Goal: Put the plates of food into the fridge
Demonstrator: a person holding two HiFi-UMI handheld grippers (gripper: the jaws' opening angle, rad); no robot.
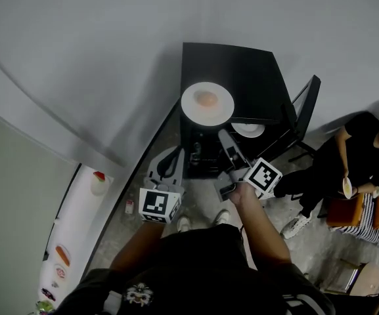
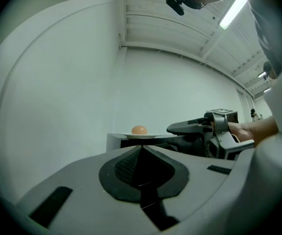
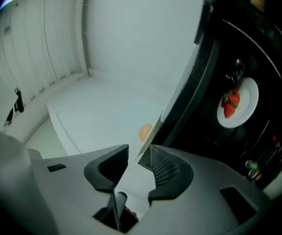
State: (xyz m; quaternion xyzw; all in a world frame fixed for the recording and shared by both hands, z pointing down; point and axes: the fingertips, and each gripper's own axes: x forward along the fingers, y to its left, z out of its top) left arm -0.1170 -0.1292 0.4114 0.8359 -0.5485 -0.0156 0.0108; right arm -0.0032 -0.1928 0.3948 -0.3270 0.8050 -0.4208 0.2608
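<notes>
A white plate with a round orange food (image 1: 207, 102) stands on top of the black fridge (image 1: 242, 71), whose door (image 1: 304, 107) hangs open to the right. A second white plate, with strawberries (image 3: 234, 102), rests on a shelf inside the fridge (image 1: 249, 130). My right gripper (image 1: 225, 136) (image 3: 140, 155) is open and empty just in front of the fridge's opening, below the top plate. My left gripper (image 1: 176, 155) (image 2: 141, 148) is shut with nothing in it, low at the fridge's left front. The left gripper view shows the orange food's plate (image 2: 140, 132) ahead and the right gripper (image 2: 192, 127) beside it.
A person (image 1: 366, 156) sits on a seat at the right. At the far left a white ledge (image 1: 77, 222) carries several small food items. White walls stand behind and left of the fridge. Small things sit low in the fridge door's rack (image 3: 250, 165).
</notes>
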